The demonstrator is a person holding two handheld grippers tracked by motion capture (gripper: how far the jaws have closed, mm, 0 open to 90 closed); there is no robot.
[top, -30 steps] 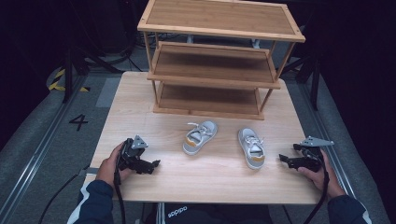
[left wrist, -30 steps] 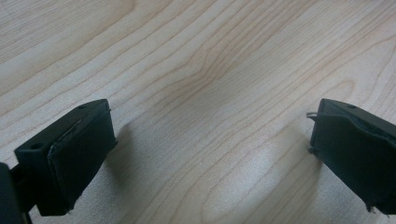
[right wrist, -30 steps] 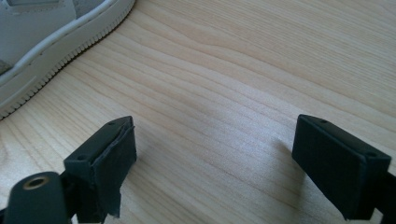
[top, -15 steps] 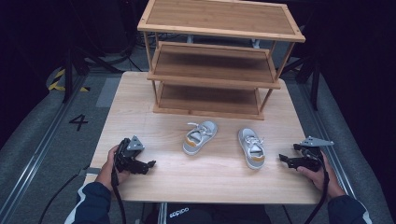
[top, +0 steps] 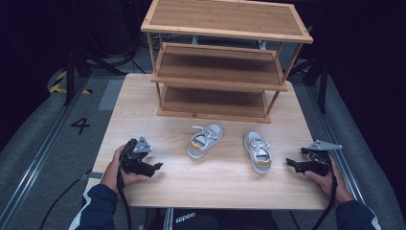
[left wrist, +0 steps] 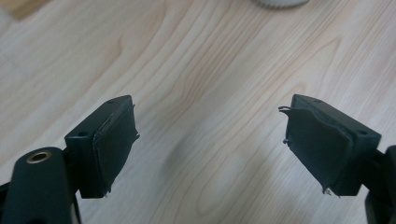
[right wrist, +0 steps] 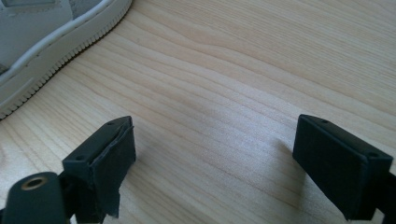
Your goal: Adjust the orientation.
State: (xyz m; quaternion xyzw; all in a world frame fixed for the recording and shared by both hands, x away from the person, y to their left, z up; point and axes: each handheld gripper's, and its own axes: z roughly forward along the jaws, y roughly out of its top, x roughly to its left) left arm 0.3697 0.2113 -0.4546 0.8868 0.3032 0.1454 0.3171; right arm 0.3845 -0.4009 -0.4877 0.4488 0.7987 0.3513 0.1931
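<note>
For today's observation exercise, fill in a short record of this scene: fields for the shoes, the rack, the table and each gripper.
left shoe: on the table, apart from the other
right shoe: on the table, nearer the right gripper
rack: three wooden shelves, all bare, at the table's far side
table: light wood
left gripper: jaws apart and just been closing a little, nothing between them
right gripper: jaws apart, nothing held
</note>
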